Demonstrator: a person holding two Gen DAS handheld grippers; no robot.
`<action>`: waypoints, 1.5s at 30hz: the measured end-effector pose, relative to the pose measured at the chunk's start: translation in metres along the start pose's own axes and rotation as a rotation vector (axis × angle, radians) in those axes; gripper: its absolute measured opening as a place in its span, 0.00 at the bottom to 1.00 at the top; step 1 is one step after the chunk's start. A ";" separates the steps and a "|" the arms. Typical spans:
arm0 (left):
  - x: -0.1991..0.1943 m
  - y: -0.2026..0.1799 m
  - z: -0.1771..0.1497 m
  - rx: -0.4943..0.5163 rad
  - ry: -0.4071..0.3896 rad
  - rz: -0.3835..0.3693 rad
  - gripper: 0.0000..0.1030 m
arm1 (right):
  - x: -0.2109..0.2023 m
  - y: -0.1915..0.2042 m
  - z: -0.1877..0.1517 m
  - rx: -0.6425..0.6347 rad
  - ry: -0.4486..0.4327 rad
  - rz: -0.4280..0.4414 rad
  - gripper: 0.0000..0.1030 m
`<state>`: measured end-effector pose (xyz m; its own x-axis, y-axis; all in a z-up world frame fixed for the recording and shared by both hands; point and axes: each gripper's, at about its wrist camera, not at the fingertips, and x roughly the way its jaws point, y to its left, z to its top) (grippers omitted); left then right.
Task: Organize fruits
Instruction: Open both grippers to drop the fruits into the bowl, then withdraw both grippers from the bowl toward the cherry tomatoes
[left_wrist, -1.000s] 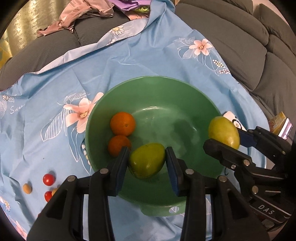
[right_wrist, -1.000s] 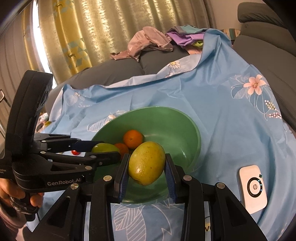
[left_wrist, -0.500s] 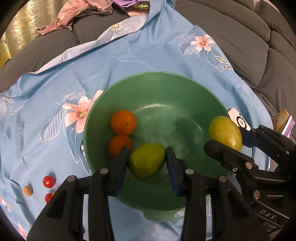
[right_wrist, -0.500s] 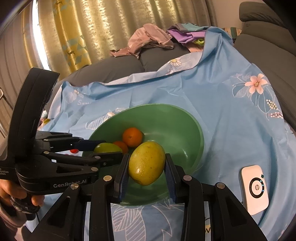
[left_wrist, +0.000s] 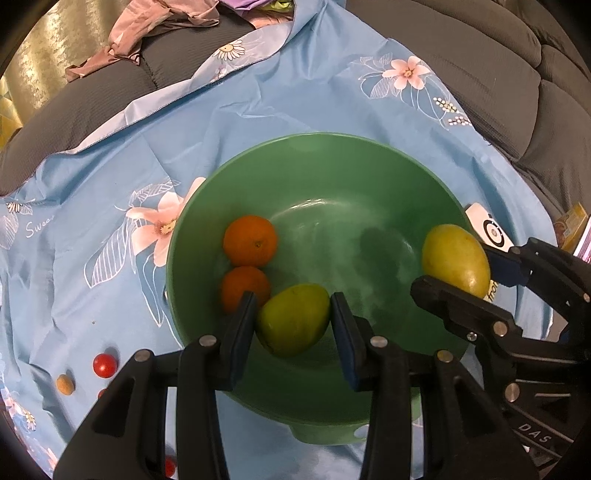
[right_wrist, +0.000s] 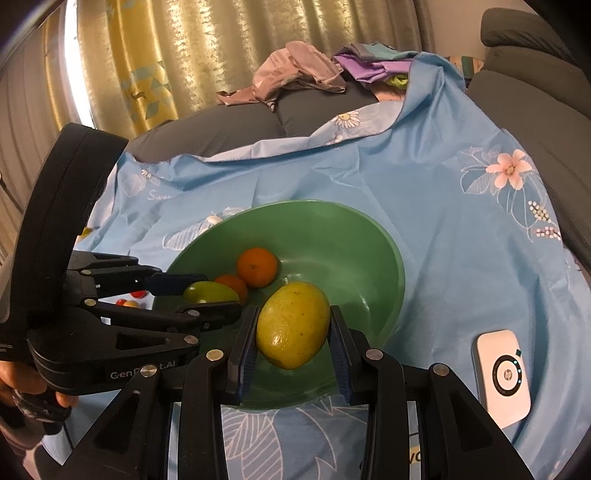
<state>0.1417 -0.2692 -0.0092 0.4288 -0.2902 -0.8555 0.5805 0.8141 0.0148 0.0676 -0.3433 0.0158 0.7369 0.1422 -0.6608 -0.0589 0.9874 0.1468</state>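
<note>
A green bowl (left_wrist: 332, 166) sits on a blue flowered cloth and holds two oranges (left_wrist: 250, 241) at its left side. My left gripper (left_wrist: 293, 321) is shut on a green mango (left_wrist: 293, 319) and holds it over the bowl's near left part. My right gripper (right_wrist: 293, 326) is shut on a yellow mango (right_wrist: 293, 325) and holds it over the bowl's (right_wrist: 351, 236) near rim. In the left wrist view the yellow mango (left_wrist: 456, 260) hangs over the bowl's right rim. The oranges (right_wrist: 257, 267) also show in the right wrist view.
Small red tomatoes (left_wrist: 105, 365) and a tan fruit (left_wrist: 65, 384) lie on the cloth left of the bowl. A white device (right_wrist: 504, 373) lies right of the bowl. Clothes (right_wrist: 299, 74) are piled on the grey sofa (left_wrist: 480, 55) behind.
Both grippers have moved slightly forward over the bowl, each still holding its mango. The bowl and oranges have not moved.
</note>
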 end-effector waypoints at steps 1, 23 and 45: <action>0.000 0.000 0.000 0.002 0.001 0.003 0.39 | 0.000 0.000 0.000 -0.002 0.002 0.000 0.36; -0.026 0.010 -0.006 -0.033 -0.037 0.056 0.76 | -0.004 0.001 0.001 0.032 0.029 -0.056 0.40; -0.128 0.107 -0.195 -0.427 -0.065 0.193 0.82 | -0.039 0.093 -0.037 -0.067 0.069 0.148 0.40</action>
<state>0.0141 -0.0469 0.0008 0.5509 -0.1333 -0.8239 0.1552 0.9863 -0.0558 0.0082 -0.2543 0.0282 0.6692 0.2888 -0.6847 -0.2100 0.9573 0.1985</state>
